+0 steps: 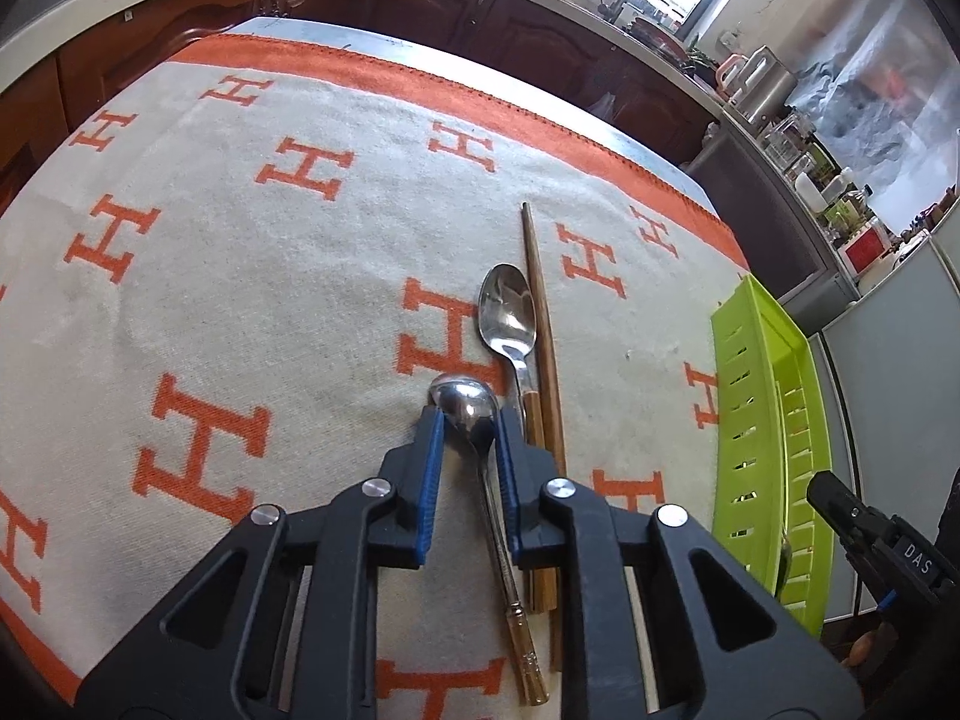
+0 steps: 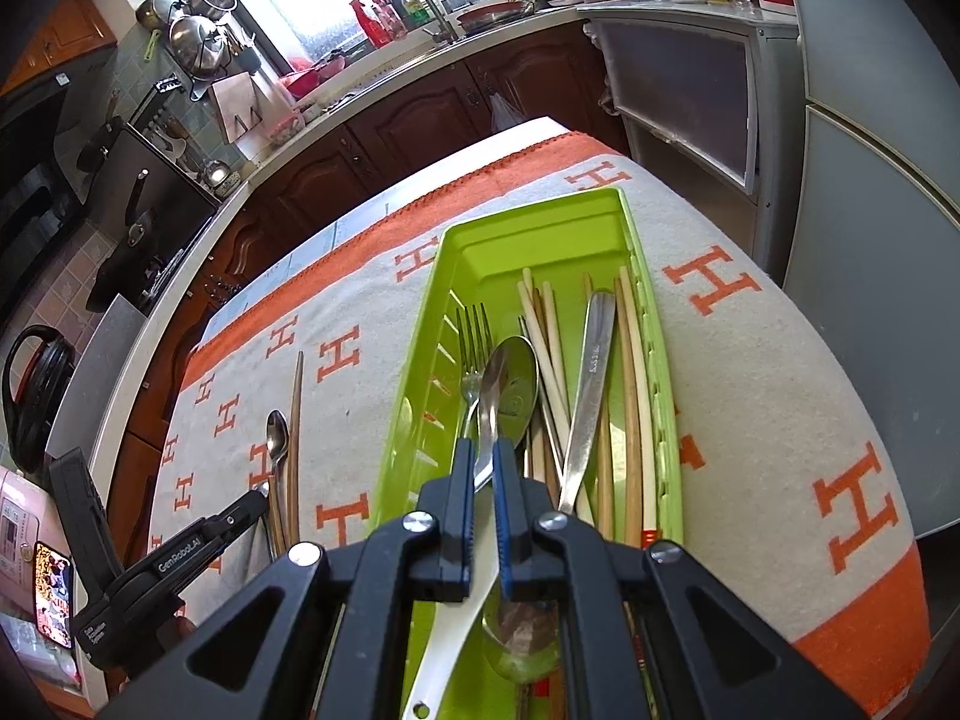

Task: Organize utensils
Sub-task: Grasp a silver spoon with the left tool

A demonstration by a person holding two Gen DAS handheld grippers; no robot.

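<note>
My left gripper (image 1: 467, 414) is low over the cloth, its blue pads closed against the bowl of a steel spoon with a brown handle (image 1: 474, 414) that lies on the cloth. Beside it lie a second steel spoon (image 1: 507, 312) and a brown chopstick (image 1: 540, 324). My right gripper (image 2: 480, 462) is over the green utensil tray (image 2: 540, 228) and is shut on a white-handled steel spoon (image 2: 510, 378), held above the tray's contents. The tray holds a fork (image 2: 474, 336), chopsticks (image 2: 636, 372) and other cutlery. The tray also shows in the left wrist view (image 1: 750, 372).
An orange and cream cloth with H marks (image 1: 240, 228) covers the table. Kitchen counters, dark cabinets (image 2: 420, 120) and a sink (image 2: 420, 0) run behind. A grey fridge (image 2: 870, 240) stands to the right of the table. The left gripper shows in the right wrist view (image 2: 252, 504).
</note>
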